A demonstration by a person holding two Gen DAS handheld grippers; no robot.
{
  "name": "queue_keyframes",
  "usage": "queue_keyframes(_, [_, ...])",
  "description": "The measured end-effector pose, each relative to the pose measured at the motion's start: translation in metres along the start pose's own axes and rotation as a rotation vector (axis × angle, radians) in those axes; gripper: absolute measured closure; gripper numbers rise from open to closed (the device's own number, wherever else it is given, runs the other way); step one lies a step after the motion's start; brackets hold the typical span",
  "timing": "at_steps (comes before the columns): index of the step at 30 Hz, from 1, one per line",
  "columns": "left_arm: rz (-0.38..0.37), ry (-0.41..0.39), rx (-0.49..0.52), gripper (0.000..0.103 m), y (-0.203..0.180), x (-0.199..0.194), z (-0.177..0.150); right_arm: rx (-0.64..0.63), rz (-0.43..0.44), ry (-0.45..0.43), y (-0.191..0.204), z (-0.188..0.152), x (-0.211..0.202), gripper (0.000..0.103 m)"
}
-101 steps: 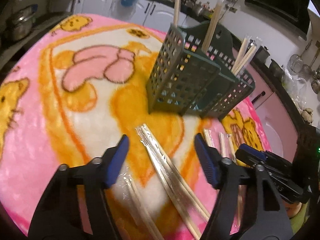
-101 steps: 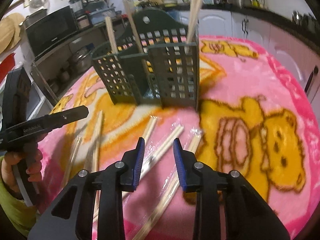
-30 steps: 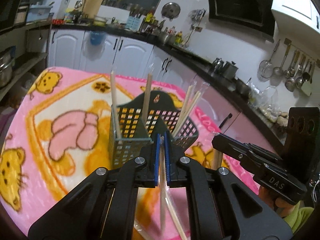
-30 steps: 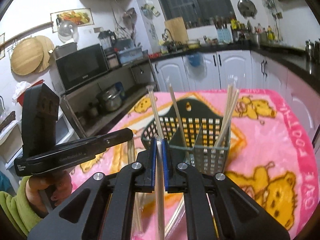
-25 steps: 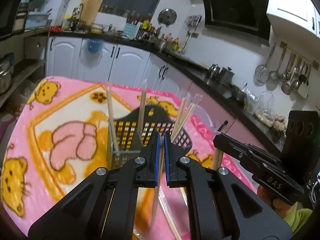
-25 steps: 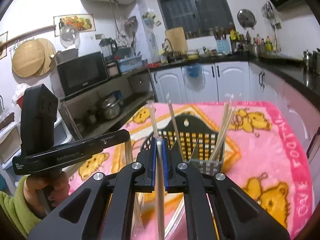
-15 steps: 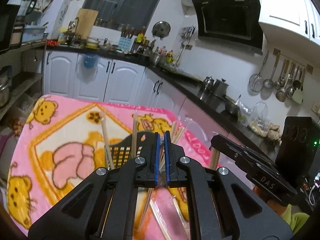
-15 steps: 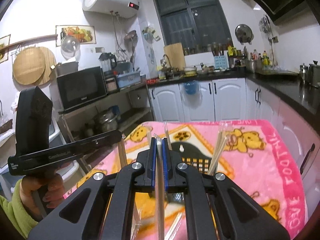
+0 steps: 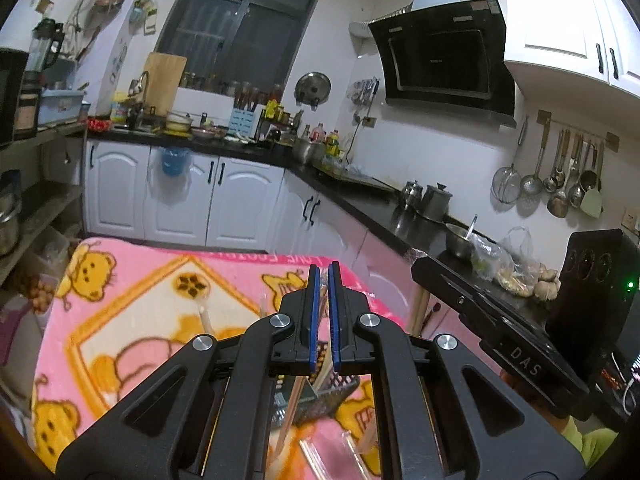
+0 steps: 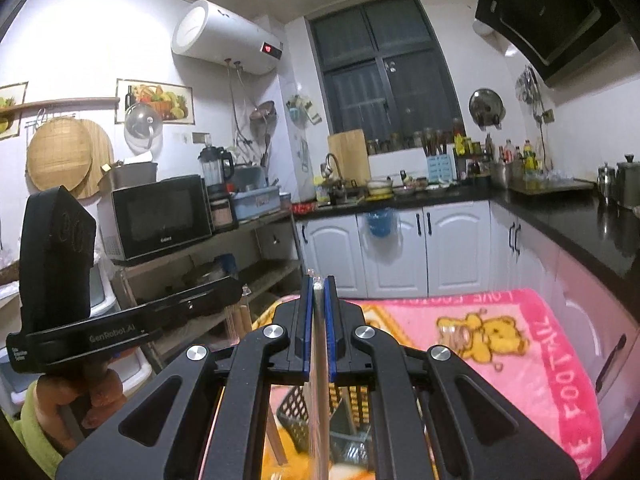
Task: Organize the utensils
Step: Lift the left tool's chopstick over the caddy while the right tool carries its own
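Observation:
My left gripper (image 9: 323,276) is shut on a plastic-wrapped pair of chopsticks (image 9: 325,362) that hangs down between its fingers. My right gripper (image 10: 319,282) is shut on another wrapped pair of chopsticks (image 10: 319,368), held upright. Both are raised high above the dark green perforated utensil caddy (image 9: 328,394), which is mostly hidden behind the gripper bodies; it also shows in the right wrist view (image 10: 300,408). Chopsticks (image 9: 204,316) stand in the caddy. More wrapped chopsticks (image 9: 320,456) lie on the pink bear blanket (image 9: 132,320).
The other gripper shows at the right of the left wrist view (image 9: 520,356) and at the left of the right wrist view (image 10: 80,320). White cabinets (image 9: 180,200) and black counters (image 10: 580,216) ring the table. A shelf with a microwave (image 10: 160,216) stands at the left.
Both grippers have closed on wrapped chopsticks from the blanket and risen well above the caddy, tilting the views up toward the kitchen walls.

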State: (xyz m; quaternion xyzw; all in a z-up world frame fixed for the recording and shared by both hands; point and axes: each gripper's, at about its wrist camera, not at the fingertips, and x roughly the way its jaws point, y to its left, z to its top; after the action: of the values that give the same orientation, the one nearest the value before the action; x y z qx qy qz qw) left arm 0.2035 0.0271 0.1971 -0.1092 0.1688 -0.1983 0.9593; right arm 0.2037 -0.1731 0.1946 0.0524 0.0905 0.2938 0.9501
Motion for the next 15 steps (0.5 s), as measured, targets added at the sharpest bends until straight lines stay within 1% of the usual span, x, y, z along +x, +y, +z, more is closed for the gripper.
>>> queue_keyframes(8, [0.027, -0.04, 0.026, 0.101, 0.001, 0.007, 0.019, -0.027, -0.028, -0.042, -0.002, 0.014, 0.022, 0.097])
queue_keyframes(15, [0.047, -0.09, 0.035, 0.101, 0.004, 0.015, 0.03, -0.045, -0.032, -0.085, -0.003, 0.018, 0.038, 0.097])
